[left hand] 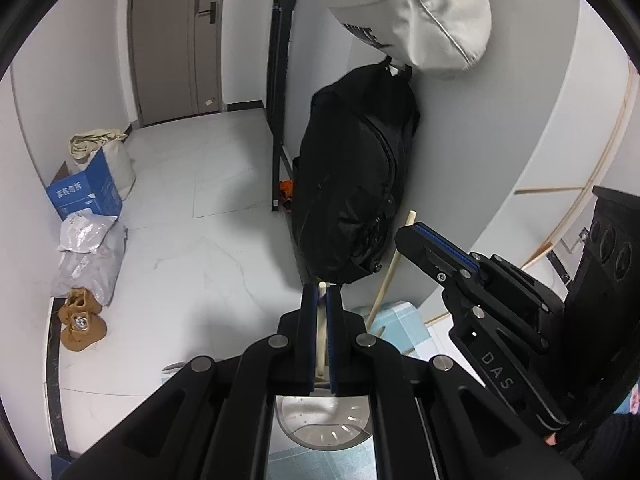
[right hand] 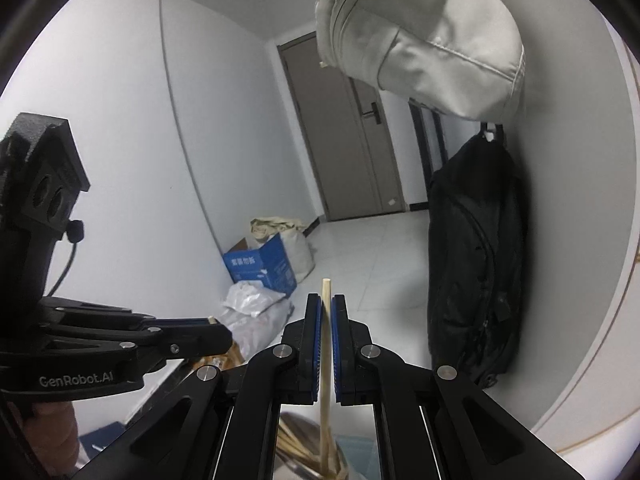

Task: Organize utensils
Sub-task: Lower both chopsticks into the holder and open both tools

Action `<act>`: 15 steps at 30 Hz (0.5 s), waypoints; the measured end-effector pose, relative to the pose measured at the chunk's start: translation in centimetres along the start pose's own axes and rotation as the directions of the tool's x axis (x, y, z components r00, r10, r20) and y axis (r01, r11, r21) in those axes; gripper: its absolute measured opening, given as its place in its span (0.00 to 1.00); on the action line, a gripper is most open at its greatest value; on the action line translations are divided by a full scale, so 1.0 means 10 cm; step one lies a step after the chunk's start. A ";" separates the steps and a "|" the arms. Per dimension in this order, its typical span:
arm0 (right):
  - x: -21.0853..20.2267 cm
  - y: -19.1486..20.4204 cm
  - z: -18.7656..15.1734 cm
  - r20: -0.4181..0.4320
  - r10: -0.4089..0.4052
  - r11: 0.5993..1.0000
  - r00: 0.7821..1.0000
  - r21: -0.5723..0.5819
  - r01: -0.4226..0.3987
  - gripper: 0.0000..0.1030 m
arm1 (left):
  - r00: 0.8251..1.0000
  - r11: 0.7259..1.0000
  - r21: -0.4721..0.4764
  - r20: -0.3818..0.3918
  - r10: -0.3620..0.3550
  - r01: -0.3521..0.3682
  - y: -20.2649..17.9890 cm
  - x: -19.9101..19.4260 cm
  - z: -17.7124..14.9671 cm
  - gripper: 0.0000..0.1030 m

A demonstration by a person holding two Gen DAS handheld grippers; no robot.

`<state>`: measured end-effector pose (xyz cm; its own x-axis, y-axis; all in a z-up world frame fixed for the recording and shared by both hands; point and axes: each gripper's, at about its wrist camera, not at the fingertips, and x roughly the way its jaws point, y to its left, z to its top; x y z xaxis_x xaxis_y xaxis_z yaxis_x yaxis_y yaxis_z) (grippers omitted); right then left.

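My left gripper (left hand: 321,300) is shut on a pale wooden chopstick (left hand: 321,332) that stands upright between its blue pads. Below it sits a metal utensil holder (left hand: 320,420) with slots in its rim. My right gripper (right hand: 327,312) is shut on another wooden chopstick (right hand: 326,344), whose lower end reaches down among several chopsticks (right hand: 296,448) in a metal holder. The right gripper also shows in the left wrist view (left hand: 416,236) with its chopstick (left hand: 390,268) slanting down from it. The left gripper shows at the left of the right wrist view (right hand: 216,330).
A black bag (left hand: 352,176) hangs against the grey wall, with a white bag (left hand: 420,8) above it. A blue-checked cloth (left hand: 396,320) covers the table. On the floor are a blue box (left hand: 86,192), plastic bags (left hand: 88,256) and brown shoes (left hand: 80,320).
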<state>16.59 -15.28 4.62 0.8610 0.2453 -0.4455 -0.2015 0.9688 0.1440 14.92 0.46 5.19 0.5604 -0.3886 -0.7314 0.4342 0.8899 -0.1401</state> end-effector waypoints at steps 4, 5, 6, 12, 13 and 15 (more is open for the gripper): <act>-0.04 0.04 -0.14 -0.017 0.007 1.000 1.000 -0.022 -0.007 0.04 | 0.999 1.000 -0.008 -0.033 -0.016 0.016 0.03 0.10 -0.07 0.00; -0.05 0.06 -0.17 -0.022 0.005 1.000 1.000 -0.031 -0.005 0.04 | 0.999 1.000 -0.010 -0.036 -0.020 0.020 0.03 0.10 -0.08 0.00; -0.06 0.07 -0.21 -0.027 0.006 0.999 1.000 -0.039 -0.007 0.04 | 0.999 1.000 -0.008 -0.037 -0.024 0.024 0.03 0.11 -0.08 0.00; -0.09 0.06 -0.38 -0.069 -0.006 0.999 0.998 -0.050 0.003 0.04 | 0.994 0.996 0.003 -0.071 -0.085 0.085 -0.01 0.18 -0.16 0.00; -0.09 0.05 -0.39 -0.080 -0.008 0.999 0.997 -0.048 0.004 0.04 | 0.993 0.997 -0.004 -0.080 -0.082 0.082 0.00 0.22 -0.19 0.00; -0.10 0.04 -0.40 -0.091 -0.007 0.999 0.996 -0.047 0.002 0.04 | 0.990 0.995 -0.026 -0.104 -0.099 0.097 0.02 0.27 -0.23 0.00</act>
<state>13.82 -15.01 1.58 0.8163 0.2410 -0.5250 -0.2212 0.9700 0.1013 14.91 0.17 1.66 0.4378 -0.4480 -0.7795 0.4680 0.8538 -0.2279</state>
